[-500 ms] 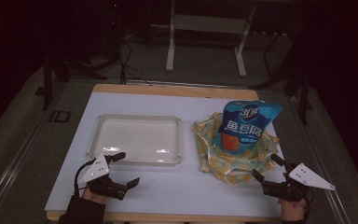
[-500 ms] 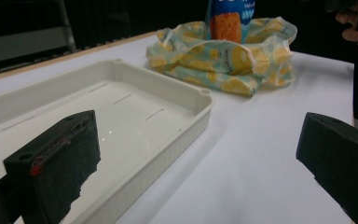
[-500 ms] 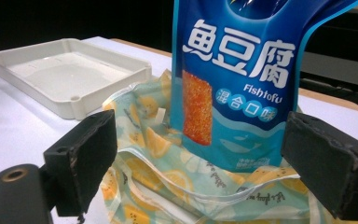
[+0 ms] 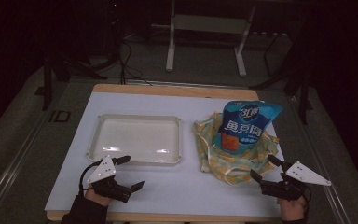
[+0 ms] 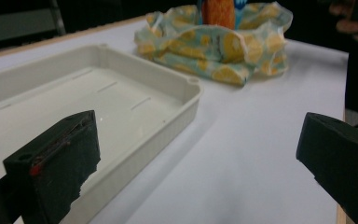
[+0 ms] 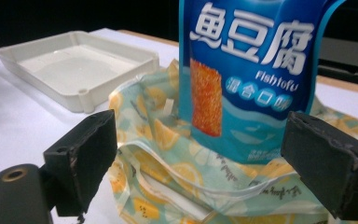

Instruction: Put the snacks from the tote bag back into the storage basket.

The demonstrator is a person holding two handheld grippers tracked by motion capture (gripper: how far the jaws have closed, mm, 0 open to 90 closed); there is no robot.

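a: where does the blue printed snack bag (image 4: 249, 122) sit from where i'm holding?

b: take the shallow cream plastic tray (image 4: 137, 140) as the mark. the bag stands upright to the right of the tray, well apart from it, planted on the crumpled lemon-patterned pouch (image 4: 233, 154). its long axis runs straight up off the white bench (image 4: 177, 186).

a: my right claw (image 4: 266, 169) is at the near edge, to the right of the tray, with its jaws spread wide and empty. in the right gripper view the bag (image 6: 251, 70) rises dead ahead between the two jaws, and the pouch (image 6: 168, 158) lies just in front of them.

b: and your left claw (image 4: 129, 172)?

a: just in front of the tray's near rim, jaws wide, nothing held. in its own view the tray (image 5: 121, 93) is beside the left jaw and the pouch (image 5: 214, 46) lies far off beyond the tray's corner.

b: then the right claw is clearly nearer the bag. i'd judge a forward reach, slightly toward the tray side, would meet it.
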